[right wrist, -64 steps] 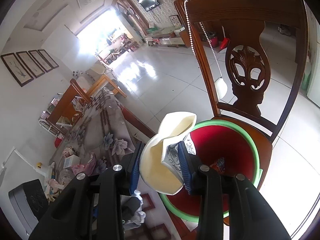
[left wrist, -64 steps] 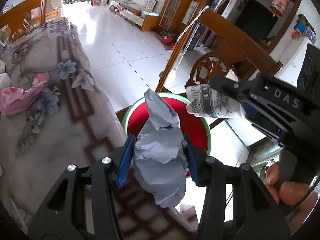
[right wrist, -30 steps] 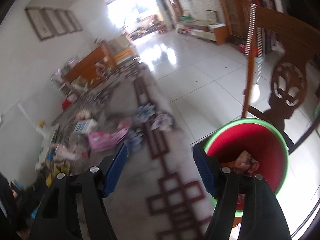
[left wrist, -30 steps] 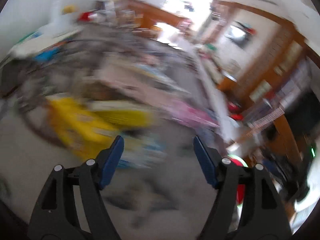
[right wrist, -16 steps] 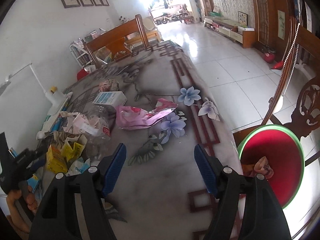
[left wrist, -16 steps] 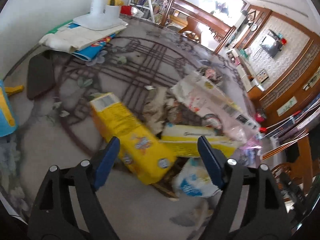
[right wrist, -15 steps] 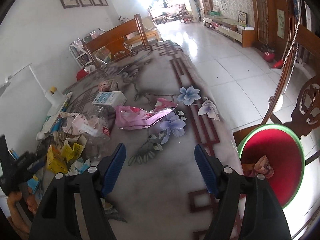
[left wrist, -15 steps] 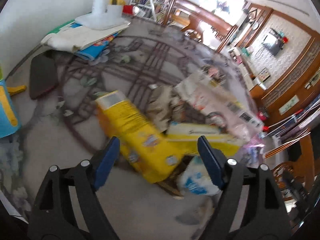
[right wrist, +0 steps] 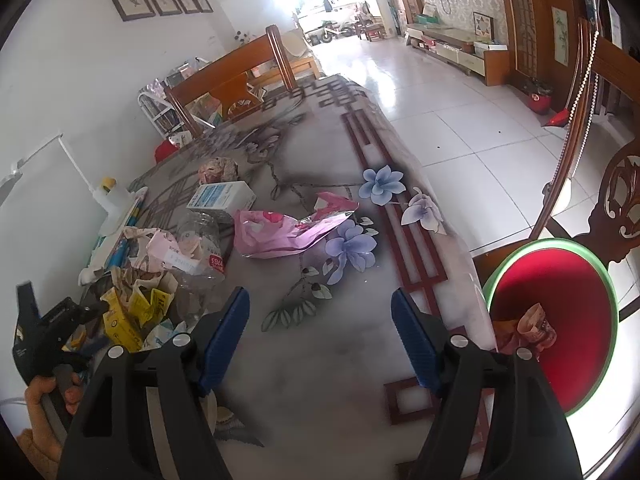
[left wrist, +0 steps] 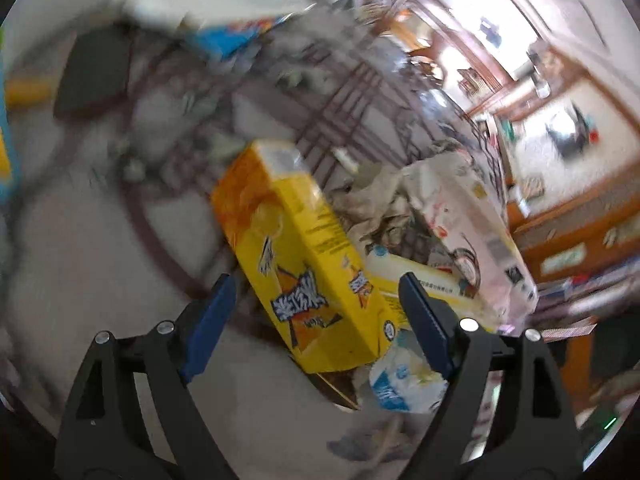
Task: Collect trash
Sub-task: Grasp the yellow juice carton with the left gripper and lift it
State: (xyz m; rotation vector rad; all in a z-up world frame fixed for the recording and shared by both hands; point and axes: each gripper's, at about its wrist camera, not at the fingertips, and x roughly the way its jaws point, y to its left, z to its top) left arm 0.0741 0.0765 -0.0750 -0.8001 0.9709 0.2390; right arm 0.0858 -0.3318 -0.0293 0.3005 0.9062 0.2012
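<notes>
The left tongs (left wrist: pixel 316 312) are hanging over the bench (left wrist: pixel 100 240) with their 2 blue pads (left wrist: pixel 208 324) opening wide, and the near end of a yellow carton (left wrist: pixel 304 276) is lying between them, though neither pad is pressing on it. Just beside that carton a crumpled blue-and-white pack (left wrist: pixel 400 380) is lying under the right-hand pad, a second yellow box (left wrist: pixel 424 284) is resting against the carton's far side, and a pale printed bag (left wrist: pixel 460 216) with crumpled paper (left wrist: pixel 372 204) is piling up behind; this view is blurred, so finer print is not readable. The right tongs (right wrist: pixel 320 332) are standing wide with nothing between them, above bare flowered cloth. To their right, off the bench edge, a red basin with a green rim (right wrist: pixel 556 324) is sitting on a wooden chair (right wrist: pixel 612 184) and holding crumpled brownish-pink trash (right wrist: pixel 528 330) at its near left side. Further along the bench, a pink foil wrapper (right wrist: pixel 288 228) is lying flat, a clear plastic bottle (right wrist: pixel 200 240) is lying on its side near it, and a small blue-and-white box (right wrist: pixel 222 196) and a crumpled ball (right wrist: pixel 218 169) are sitting beyond.
</notes>
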